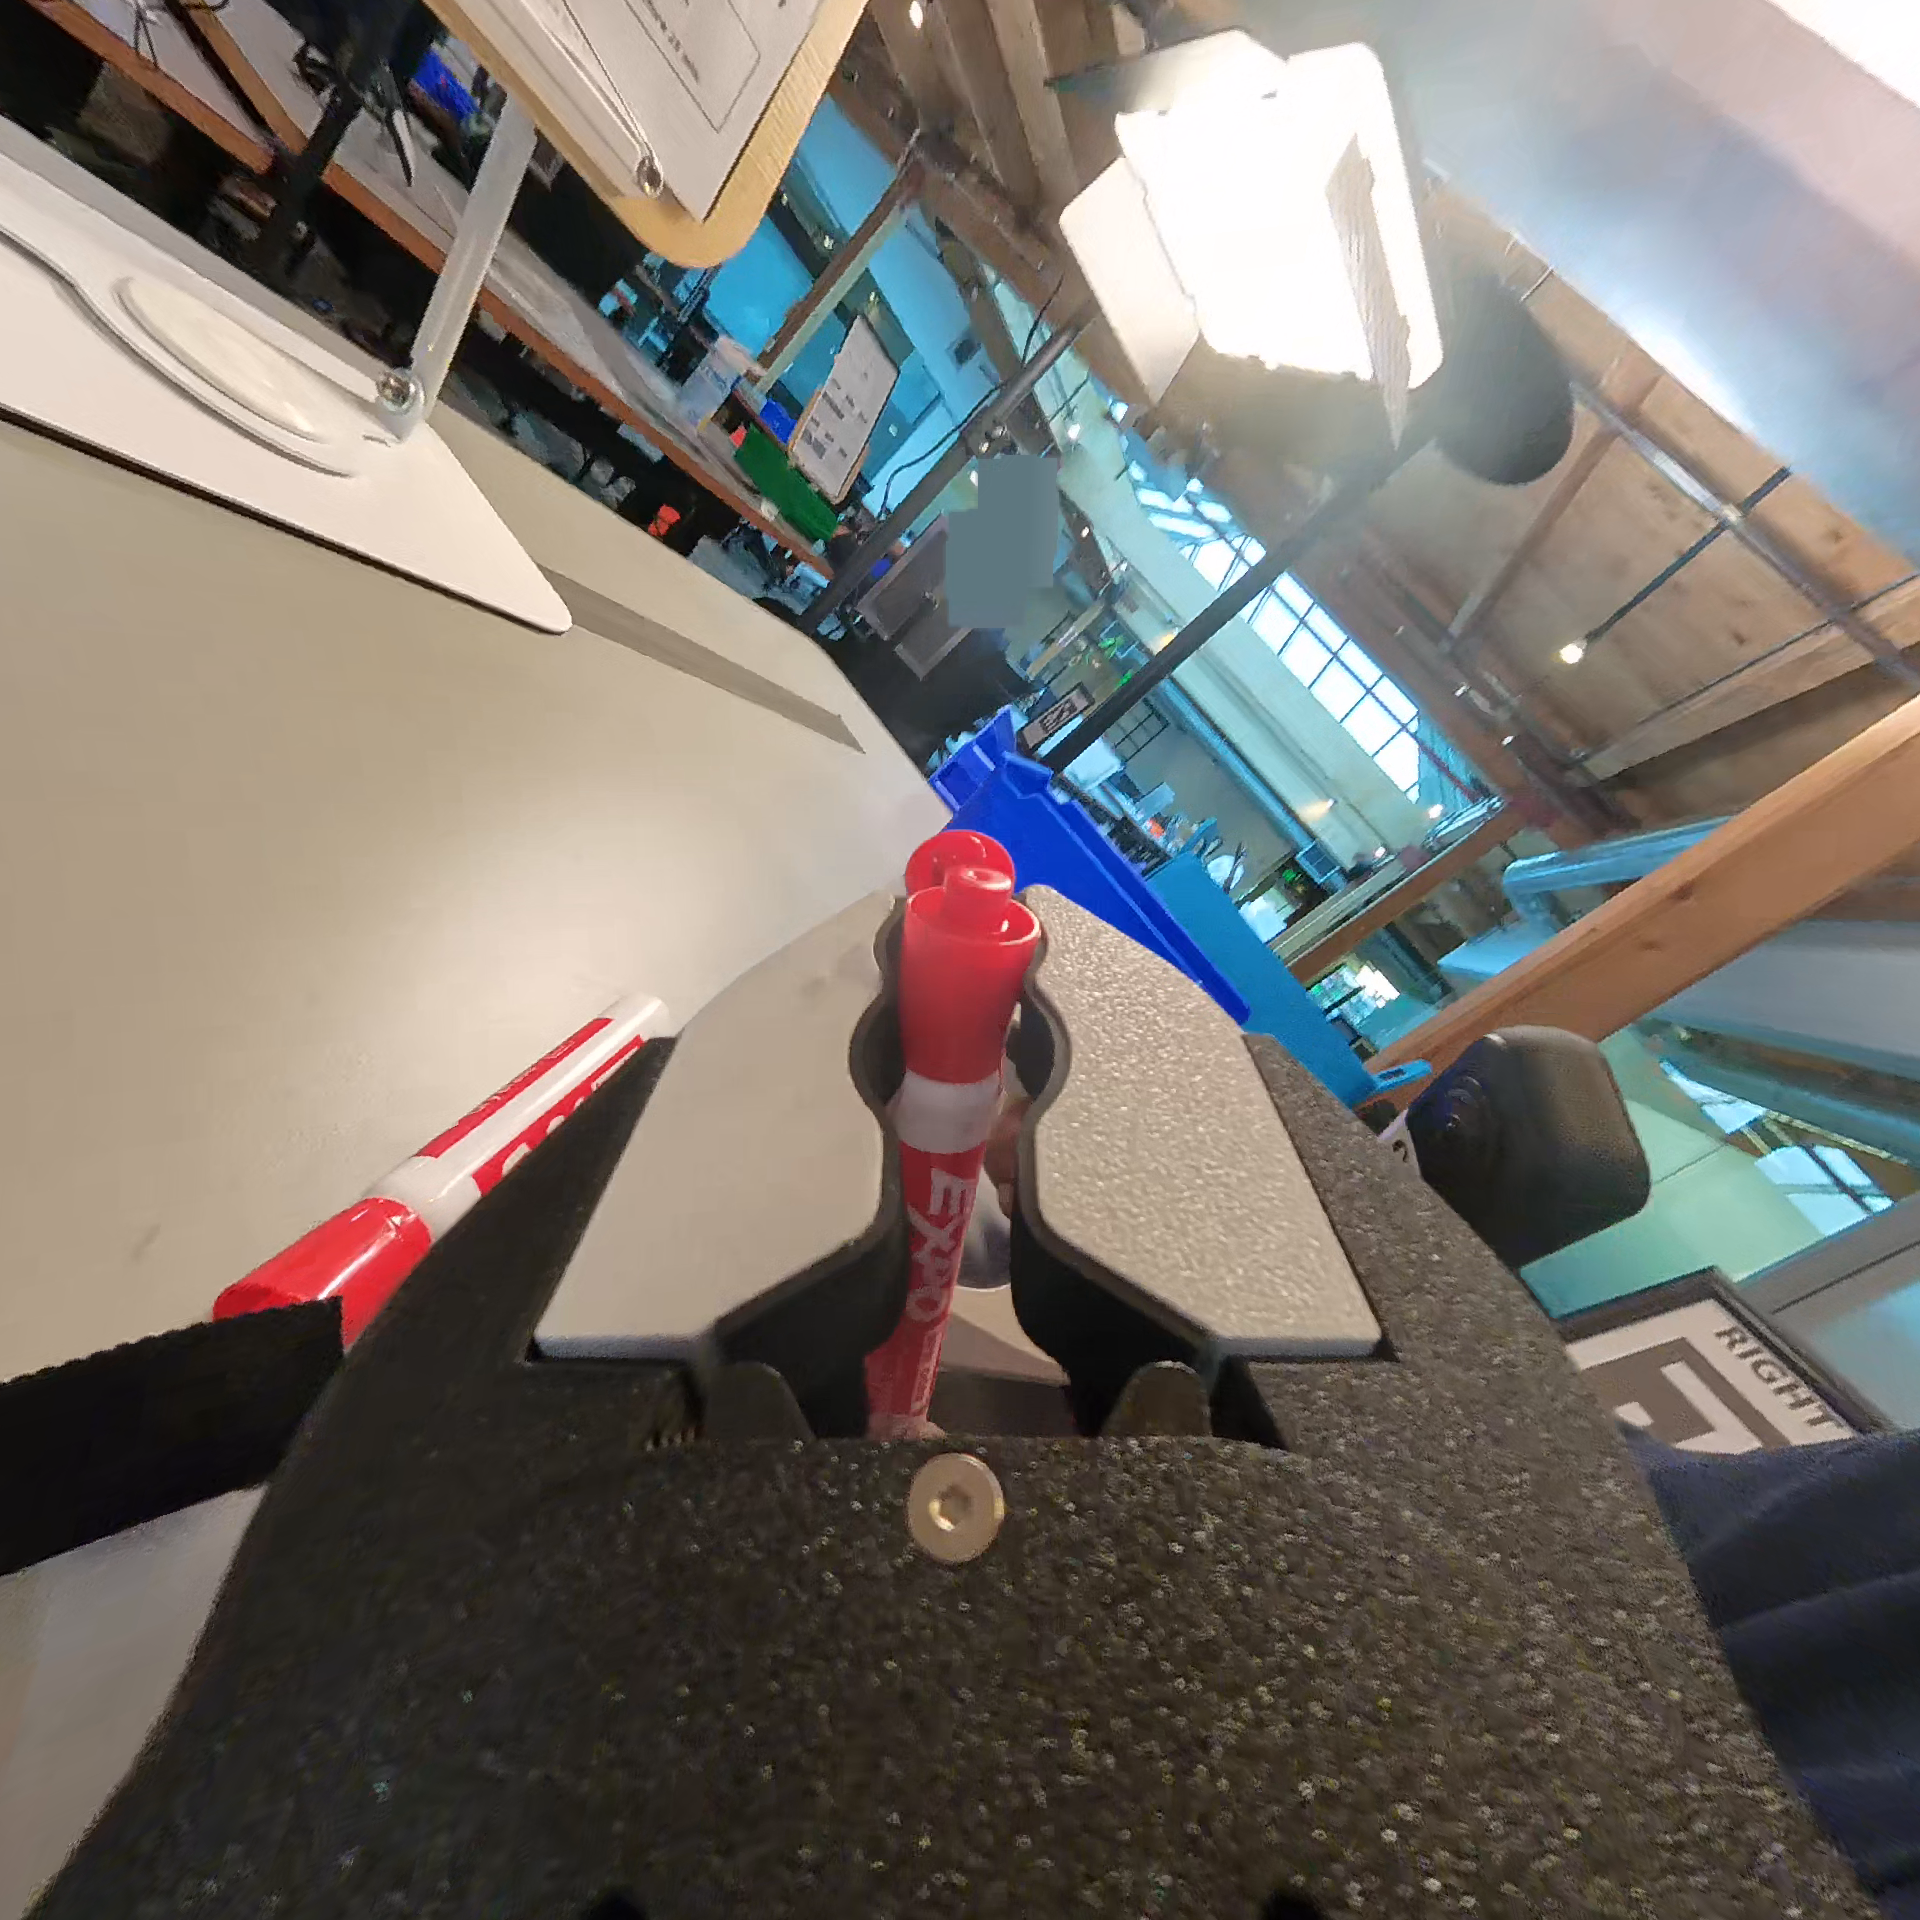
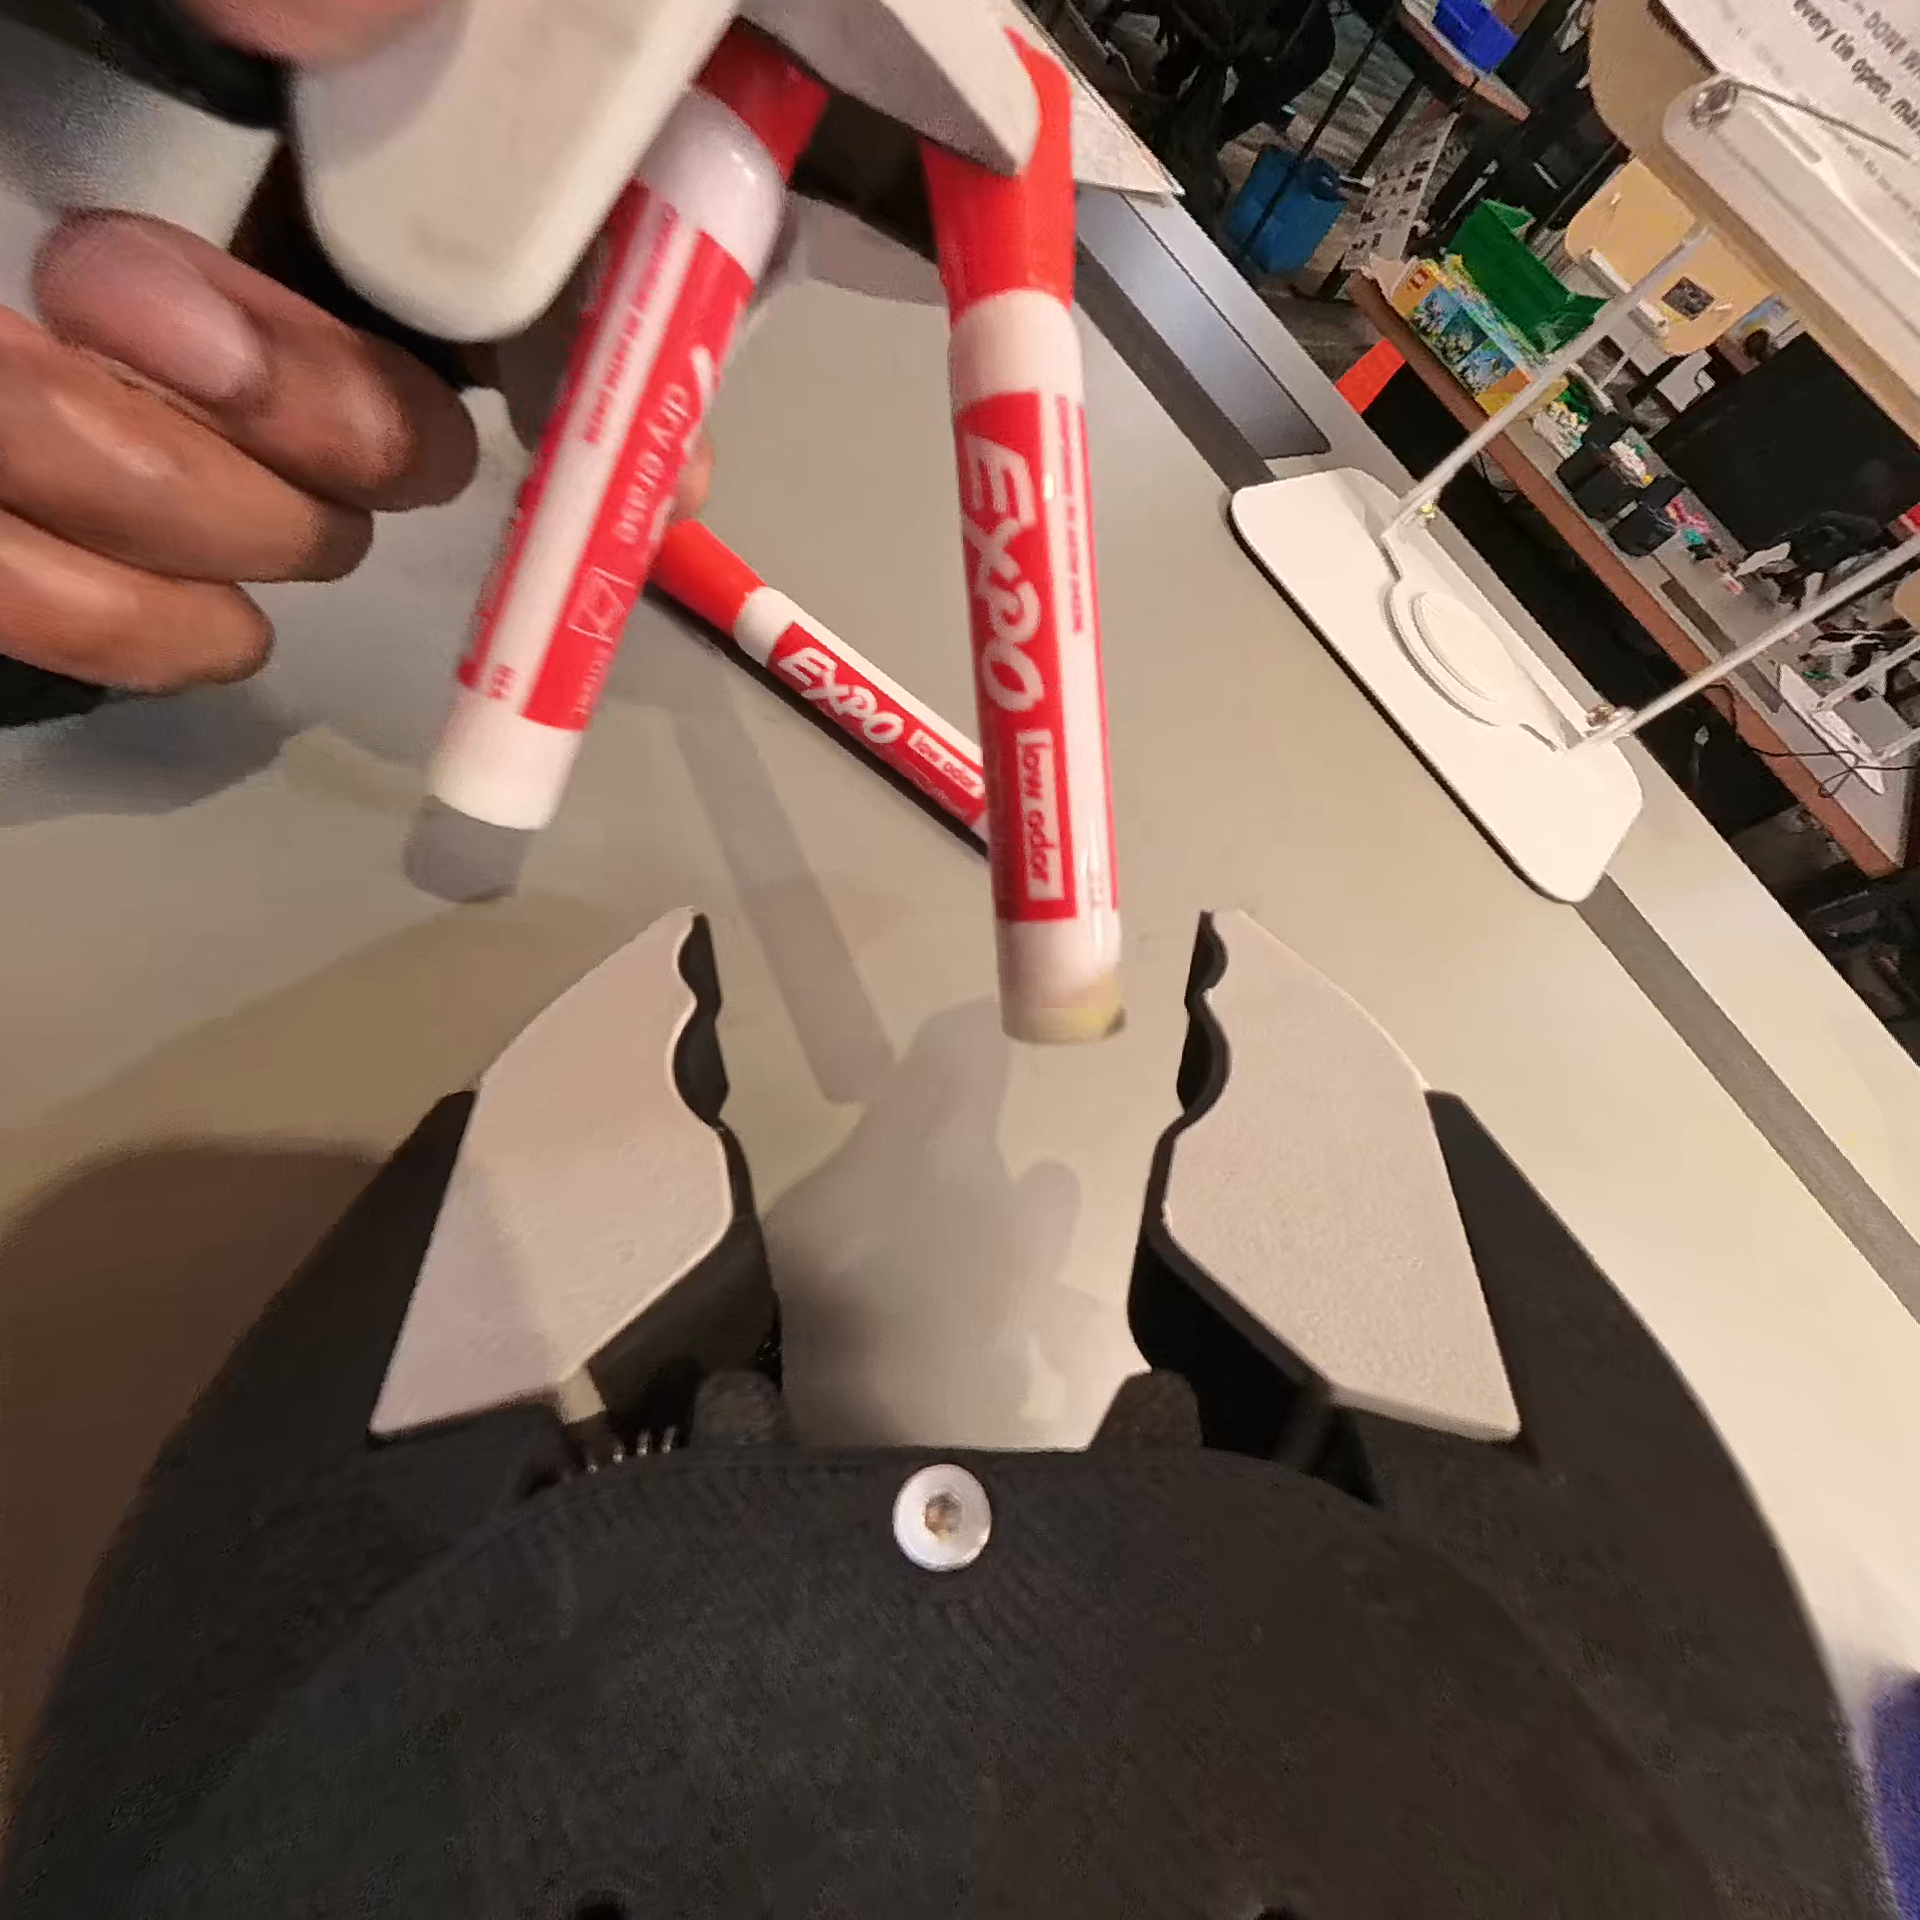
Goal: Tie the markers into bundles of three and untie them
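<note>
The left tongs [image 1: 961, 997] pinch two red markers [image 1: 961, 987] by their caps, lifted above the table [image 1: 312, 831]; a third marker [image 2: 831, 696] lies on the table further in, near the black strap [image 1: 156, 1392]. The right tongs [image 2: 951, 977] are spread wide and hold nothing. The gathering step seems in hand; next the third marker must join them.

Two red-and-white markers [image 2: 1029, 582] hang caps-up, splayed apart, clamped by caps in left tool [image 1: 961, 966]; third marker [image 2: 842, 696] lies flat on tabletop [image 2: 1299, 935] behind them; black strap [image 1: 156, 1423] nearby.
</note>
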A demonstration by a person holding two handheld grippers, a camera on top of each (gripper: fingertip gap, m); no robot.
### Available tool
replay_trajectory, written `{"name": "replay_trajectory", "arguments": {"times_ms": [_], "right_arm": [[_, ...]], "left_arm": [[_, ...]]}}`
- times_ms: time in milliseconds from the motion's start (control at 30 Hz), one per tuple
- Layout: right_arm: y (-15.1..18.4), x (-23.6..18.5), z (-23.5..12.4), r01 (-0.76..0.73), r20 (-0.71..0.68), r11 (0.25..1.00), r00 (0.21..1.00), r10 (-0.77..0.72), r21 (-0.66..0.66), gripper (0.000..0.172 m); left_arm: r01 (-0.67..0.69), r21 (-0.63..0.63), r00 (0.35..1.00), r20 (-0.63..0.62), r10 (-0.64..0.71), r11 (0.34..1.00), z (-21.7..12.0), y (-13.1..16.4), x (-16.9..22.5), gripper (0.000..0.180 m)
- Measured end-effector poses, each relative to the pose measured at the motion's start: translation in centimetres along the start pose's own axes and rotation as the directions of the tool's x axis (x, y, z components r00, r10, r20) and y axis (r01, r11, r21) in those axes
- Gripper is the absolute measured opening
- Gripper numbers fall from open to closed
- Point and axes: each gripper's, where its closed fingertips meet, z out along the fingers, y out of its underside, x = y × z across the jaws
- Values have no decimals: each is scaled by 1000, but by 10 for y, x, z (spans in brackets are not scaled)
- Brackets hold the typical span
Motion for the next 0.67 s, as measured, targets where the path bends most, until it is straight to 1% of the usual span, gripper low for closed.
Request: {"name": "replay_trajectory", "arguments": {"times_ms": [67, 167, 333, 667], "right_arm": [[-3, -7, 2, 0, 20, 1000, 1000, 0, -5, 89], [-9, -17, 5, 0, 35, 1000, 999, 0, 0, 92], [-19, -31, 7, -30, 62, 1000, 998, 29, 9, 97], [-26, -45, 6, -51, 123, 998, 991, 48, 21, 99]], "left_arm": [[-27, -46, 1000, 11, 28, 999, 2, 3, 3, 17], [-65, -76, 998, 12, 66, 995, 4, 5, 9, 17], [-112, -78, 993, 28, 114, 991, 5, 3, 16, 17], [-150, -76, 988, 31, 153, 986, 5, -4, 23, 17]]}}
